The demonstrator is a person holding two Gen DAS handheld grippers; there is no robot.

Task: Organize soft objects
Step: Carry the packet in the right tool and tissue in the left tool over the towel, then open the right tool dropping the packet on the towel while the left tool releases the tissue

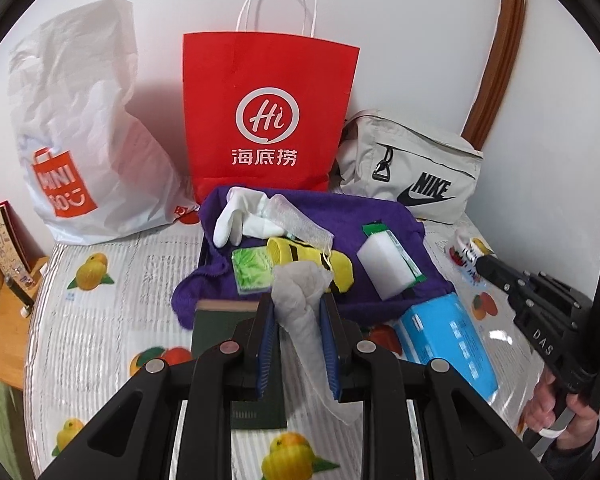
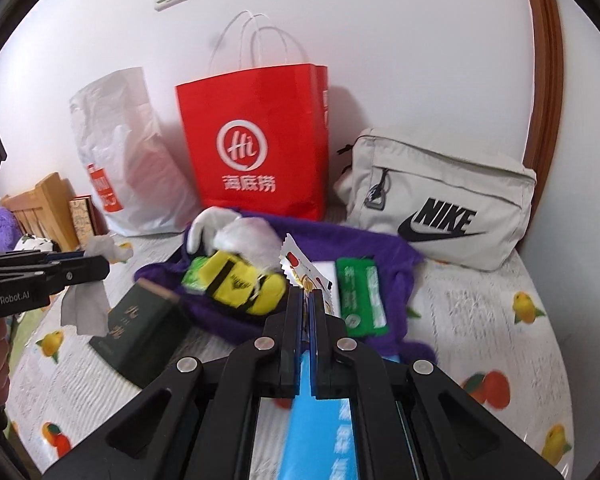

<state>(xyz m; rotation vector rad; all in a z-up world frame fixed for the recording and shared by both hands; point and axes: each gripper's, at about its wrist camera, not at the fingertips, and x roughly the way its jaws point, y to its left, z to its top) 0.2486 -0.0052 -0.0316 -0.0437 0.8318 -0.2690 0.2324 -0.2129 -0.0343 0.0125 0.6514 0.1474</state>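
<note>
My left gripper [image 1: 296, 308] is shut on a crumpled grey-white tissue [image 1: 300, 292], held up over the near edge of a purple towel [image 1: 340, 216]. On the towel lie a white glove [image 1: 236, 216], a yellow black-striped sock [image 1: 312, 260], a green packet [image 1: 252, 272] and a white sponge in a green wrapper [image 1: 388, 264]. My right gripper [image 2: 307, 296] is shut on a small white sachet with red print [image 2: 300, 268], above the towel [image 2: 380, 248]. The right wrist view has the left gripper [image 2: 106, 270] at the left with the tissue [image 2: 86, 308] hanging from it.
A red paper bag [image 1: 268, 112] stands at the back against the wall, with a white plastic bag [image 1: 84, 140] to its left and a beige Nike pouch [image 1: 412, 168] to its right. A dark green book [image 1: 220, 328] and a blue tissue pack [image 1: 448, 344] lie near the towel on the fruit-print cover.
</note>
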